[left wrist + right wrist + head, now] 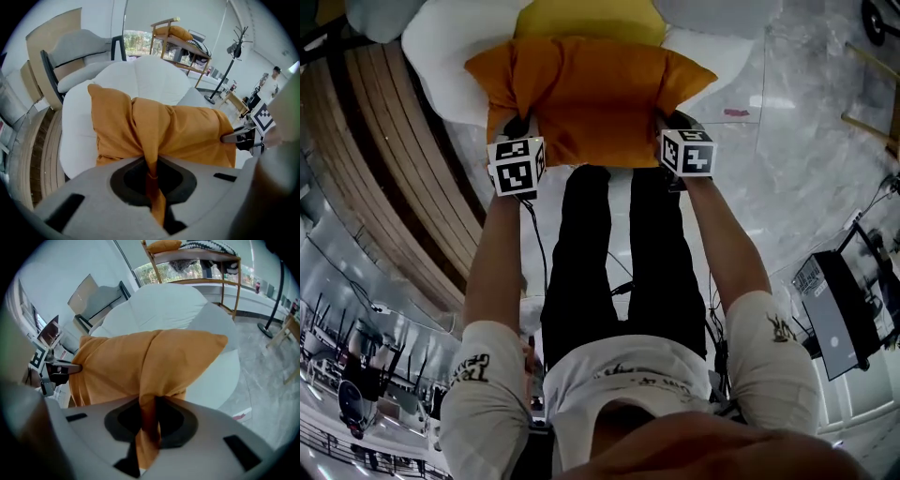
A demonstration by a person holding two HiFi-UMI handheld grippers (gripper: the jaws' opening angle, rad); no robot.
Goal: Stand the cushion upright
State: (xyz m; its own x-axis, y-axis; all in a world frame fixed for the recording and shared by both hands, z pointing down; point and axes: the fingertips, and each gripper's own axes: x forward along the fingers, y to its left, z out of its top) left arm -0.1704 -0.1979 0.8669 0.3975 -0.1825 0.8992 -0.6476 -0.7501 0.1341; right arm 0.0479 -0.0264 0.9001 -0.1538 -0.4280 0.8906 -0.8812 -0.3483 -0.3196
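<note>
An orange cushion (591,94) hangs lifted over a white round seat (441,56). My left gripper (517,131) is shut on the cushion's near left edge, and in the left gripper view a fold of orange fabric (152,183) is pinched between its jaws. My right gripper (667,127) is shut on the near right edge, with a fold of the cushion (147,427) clamped in its jaws. The cushion (159,131) bunches above each grip. The fingertips are hidden by fabric.
A yellow cushion (586,19) lies behind the orange one on the white seat (178,305). Curved wooden slats (384,159) run at the left. A wooden rack (180,44) and a coat stand (227,61) are beyond. The floor (806,159) is glossy marble; a dark box (844,309) sits at the right.
</note>
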